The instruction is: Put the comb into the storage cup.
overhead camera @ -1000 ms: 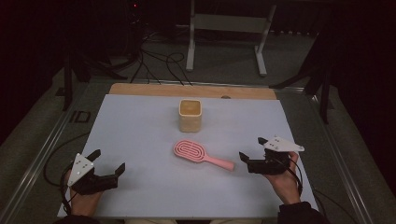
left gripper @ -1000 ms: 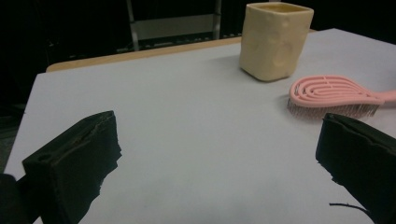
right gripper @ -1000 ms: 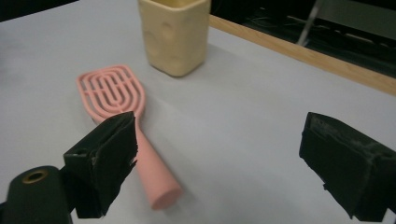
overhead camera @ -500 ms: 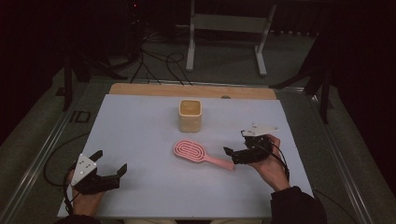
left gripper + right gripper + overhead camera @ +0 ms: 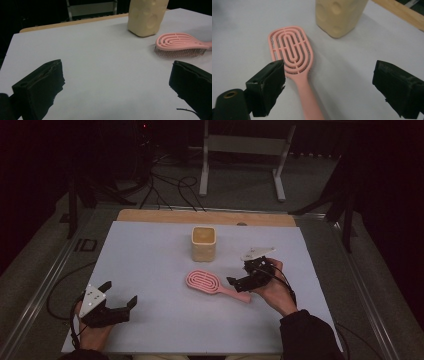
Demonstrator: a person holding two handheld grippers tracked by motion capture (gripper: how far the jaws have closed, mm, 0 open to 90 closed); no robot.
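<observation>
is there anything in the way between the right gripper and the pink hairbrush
Nothing visible. The right gripper hangs open right over the pink hairbrush handle, with bare table around it. The yellow container stands apart, beyond the brush head.

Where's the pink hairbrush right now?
In the high view the pink hairbrush lies flat mid-table, just in front of the yellow cup, its handle pointing toward the right gripper, whose open jaws hang over the handle.

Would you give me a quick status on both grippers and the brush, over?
Right gripper open, over pink brush handle, not gripping. Left gripper open, idle near table edge. Brush lies flat, bristles down. Yellow cup stands apart behind it; nothing in the way.
</observation>
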